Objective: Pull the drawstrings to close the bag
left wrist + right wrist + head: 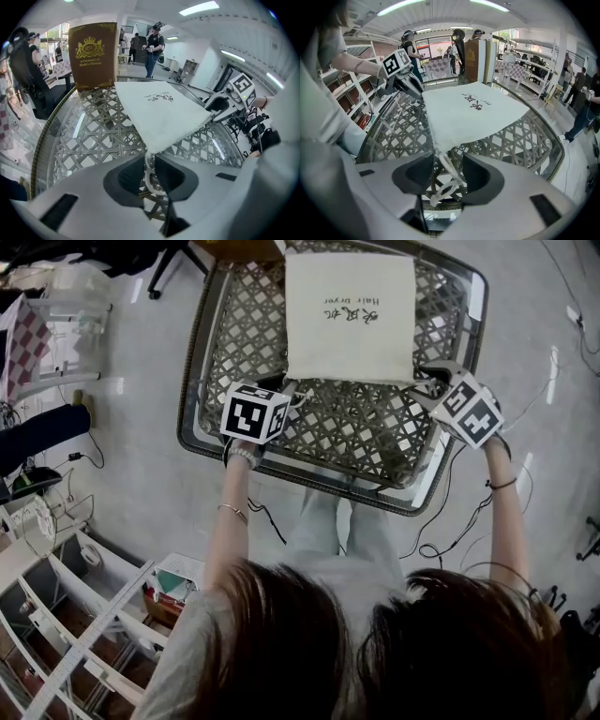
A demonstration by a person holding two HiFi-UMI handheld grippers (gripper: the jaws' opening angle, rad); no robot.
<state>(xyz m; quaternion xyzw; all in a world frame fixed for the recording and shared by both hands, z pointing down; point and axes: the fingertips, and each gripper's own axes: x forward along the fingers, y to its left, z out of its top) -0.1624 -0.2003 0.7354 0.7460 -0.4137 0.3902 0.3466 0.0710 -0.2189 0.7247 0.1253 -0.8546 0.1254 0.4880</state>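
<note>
A white cloth drawstring bag [350, 315] with dark print lies flat on a glass table [199, 432] over a lattice base. My left gripper [293, 393] is at the bag's near left corner. In the left gripper view the left drawstring [148, 178] hangs from the bag [159, 112] down through the narrow gap between my left gripper's [149, 171] pads, which stand open. My right gripper [424, 382] is at the near right corner. In the right gripper view it [447, 176] is wide open, with the knotted right drawstring [436, 198] lying loose between the pads below the bag [468, 115].
A brown box [93, 54] stands upright on the table's far side, beyond the bag. White shelving [66, 615] sits at the lower left and cables [450, 531] trail on the floor to the right. People stand in the room behind.
</note>
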